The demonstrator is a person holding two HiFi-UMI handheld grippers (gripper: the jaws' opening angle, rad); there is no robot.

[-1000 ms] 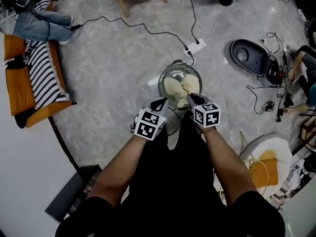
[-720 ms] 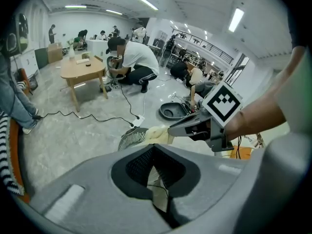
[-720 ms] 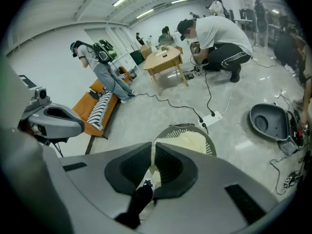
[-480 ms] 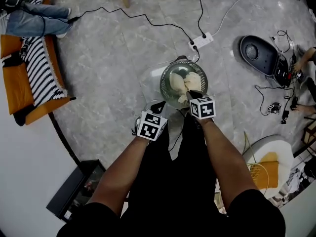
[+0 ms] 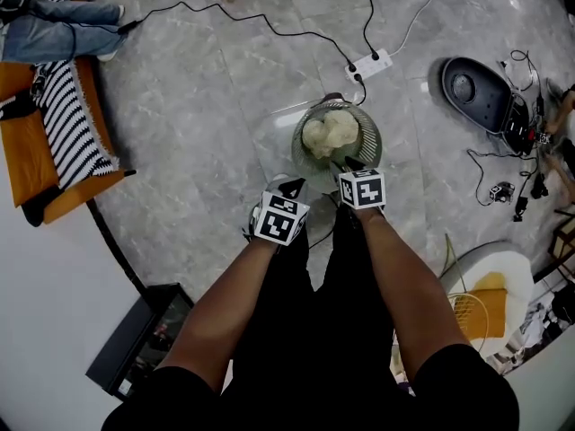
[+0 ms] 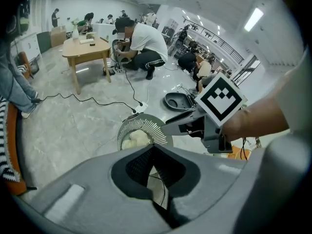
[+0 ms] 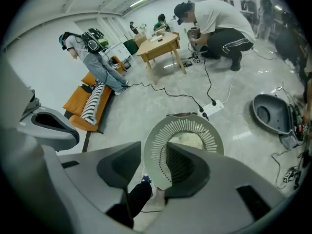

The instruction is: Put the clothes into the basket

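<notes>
A round grey slatted basket (image 5: 363, 151) stands on the floor just ahead of my feet. A cream bundle of clothes (image 5: 330, 131) lies inside it, also showing in the left gripper view as the cream clothes (image 6: 132, 139) and in the right gripper view as the cream clothes (image 7: 189, 140). My right gripper (image 5: 344, 162) hangs over the basket's near rim (image 7: 161, 150). Its jaws are opening and nothing is between them. My left gripper (image 5: 292, 185) is a little nearer and to the left of the basket, with its jaw tips (image 6: 153, 147) touching and nothing held.
A white power strip (image 5: 370, 64) with black cables lies beyond the basket. A dark oval device (image 5: 474, 92) sits to the right, an orange sofa (image 5: 27, 160) with a striped cloth to the left. A wooden table (image 7: 161, 45) and several people are farther off.
Both grippers have sunk toward the basket. The right gripper has let go of the cream clothes, which now lie bunched in the basket.
</notes>
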